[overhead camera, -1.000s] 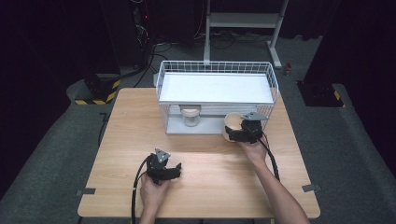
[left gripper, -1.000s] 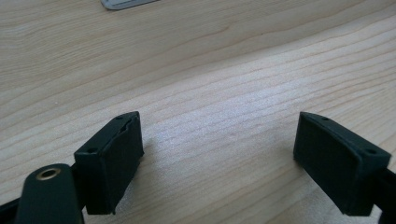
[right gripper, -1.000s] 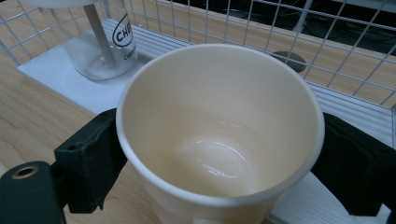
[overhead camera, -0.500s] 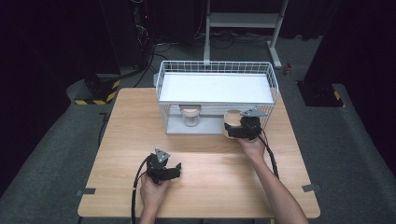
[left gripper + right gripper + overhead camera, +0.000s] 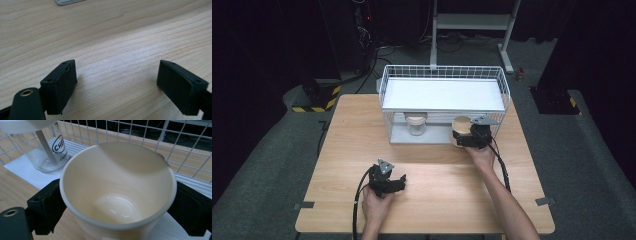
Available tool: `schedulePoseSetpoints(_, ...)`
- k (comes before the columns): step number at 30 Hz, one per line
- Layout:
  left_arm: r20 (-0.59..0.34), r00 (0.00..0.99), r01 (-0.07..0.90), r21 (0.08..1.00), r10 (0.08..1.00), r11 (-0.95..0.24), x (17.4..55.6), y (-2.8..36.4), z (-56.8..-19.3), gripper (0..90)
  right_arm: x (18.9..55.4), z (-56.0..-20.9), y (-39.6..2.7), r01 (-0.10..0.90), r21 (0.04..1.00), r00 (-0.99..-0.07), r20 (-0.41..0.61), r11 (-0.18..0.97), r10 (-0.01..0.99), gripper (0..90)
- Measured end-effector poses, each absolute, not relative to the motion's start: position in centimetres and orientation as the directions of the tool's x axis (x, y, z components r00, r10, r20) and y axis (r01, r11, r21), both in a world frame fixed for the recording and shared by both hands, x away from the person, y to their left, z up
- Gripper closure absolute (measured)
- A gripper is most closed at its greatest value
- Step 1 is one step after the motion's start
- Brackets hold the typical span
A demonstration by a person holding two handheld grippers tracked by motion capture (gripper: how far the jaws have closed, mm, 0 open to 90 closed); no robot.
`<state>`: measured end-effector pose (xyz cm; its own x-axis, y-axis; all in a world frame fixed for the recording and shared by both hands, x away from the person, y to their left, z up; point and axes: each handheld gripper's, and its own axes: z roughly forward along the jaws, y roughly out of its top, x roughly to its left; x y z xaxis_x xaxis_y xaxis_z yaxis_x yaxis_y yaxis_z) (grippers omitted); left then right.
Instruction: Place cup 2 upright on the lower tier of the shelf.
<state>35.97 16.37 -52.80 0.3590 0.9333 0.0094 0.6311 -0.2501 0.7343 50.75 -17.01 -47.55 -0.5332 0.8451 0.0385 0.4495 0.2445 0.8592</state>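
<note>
Right gripper view: right gripper (image 5: 117,202) clamps the cream cup (image 5: 117,192) from both sides, upright, mouth up.
Cup place: at front edge of the wire rack's (image 5: 443,80) lower shelf, right of the glass jar (image 5: 416,125).
Direction: shelf lies straight ahead of the cup.
Left gripper (image 5: 388,181): jaws apart, nothing between, resting on table (image 5: 337,150), well apart.
</note>
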Motion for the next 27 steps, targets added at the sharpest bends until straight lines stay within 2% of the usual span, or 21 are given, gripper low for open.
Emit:
schedulePoseSetpoints(22, 0.009, 0.359, 0.631, 0.734, 0.933, -0.250, 36.0, 16.4, -52.8, 16.6, 49.9, -47.1, -17.4, 0.439, 0.866, -0.536, 0.038, 0.240, 0.844, 8.5)
schedulePoseSetpoints(27, 0.010, 0.359, 0.631, 0.734, 0.933, -0.250, 36.0, 16.4, -52.8, 16.6, 49.3, -47.3, -17.8, 0.463, 0.857, -0.522, 0.056, 0.227, 0.851, 9.0)
